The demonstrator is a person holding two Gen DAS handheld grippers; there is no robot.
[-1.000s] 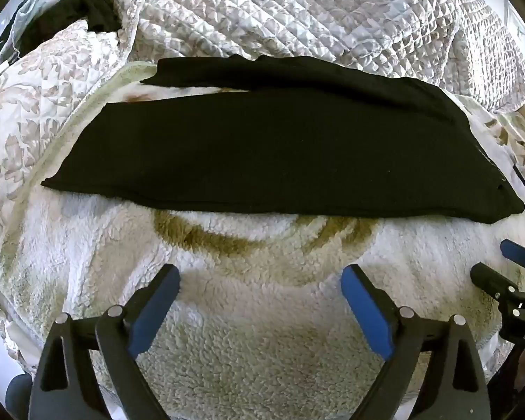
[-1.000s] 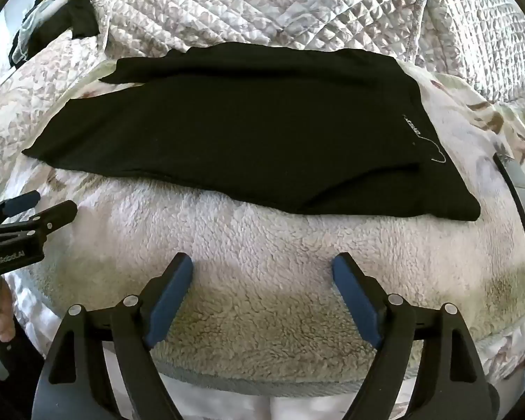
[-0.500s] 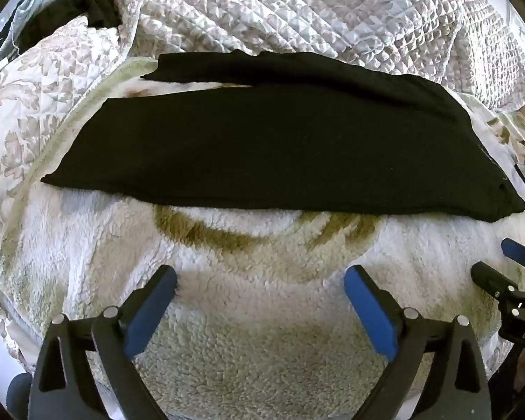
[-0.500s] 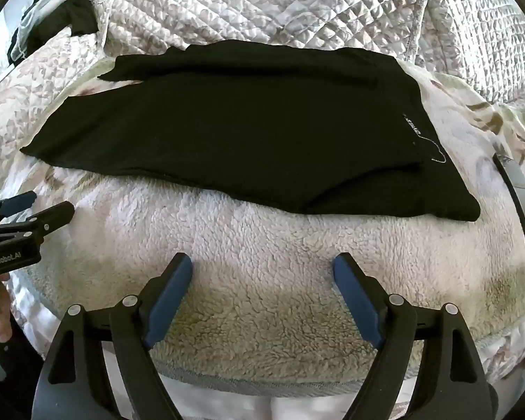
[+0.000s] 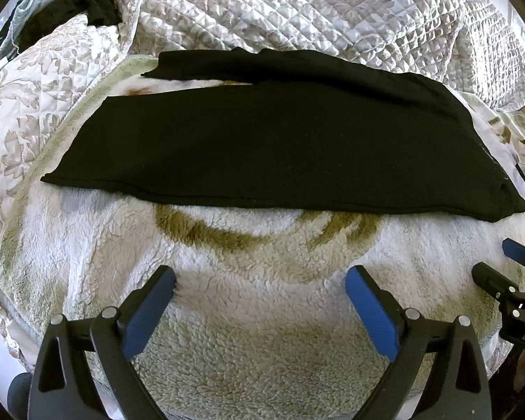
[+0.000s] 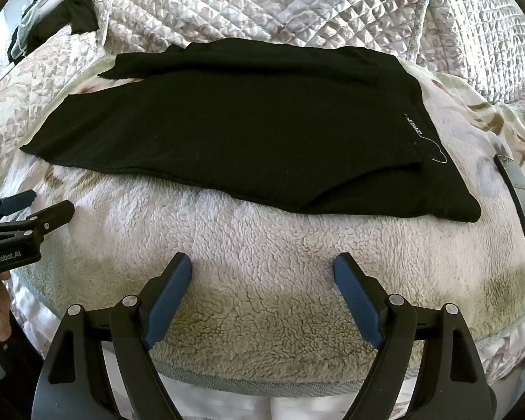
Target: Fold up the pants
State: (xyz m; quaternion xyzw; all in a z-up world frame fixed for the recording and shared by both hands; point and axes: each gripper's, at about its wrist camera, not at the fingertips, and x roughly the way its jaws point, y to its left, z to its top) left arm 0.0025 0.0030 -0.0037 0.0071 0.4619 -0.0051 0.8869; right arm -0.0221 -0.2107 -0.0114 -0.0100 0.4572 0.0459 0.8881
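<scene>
Lying flat on the fluffy white blanket (image 5: 262,315) on the bed are the black soft pants (image 5: 269,150), legs pointing left. Both the left hand-held gripper (image 5: 260,306) and right hand-held gripper (image 6: 262,297) hang near them, fingers wide apart, holding nothing.

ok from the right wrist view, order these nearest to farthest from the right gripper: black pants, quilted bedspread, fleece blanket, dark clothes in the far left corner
1. fleece blanket, directly under the open right gripper.
2. black pants, laid flat just ahead, centre.
3. quilted bedspread, bunched behind the pants, across the back.
4. dark clothes, far back at the left corner.
</scene>
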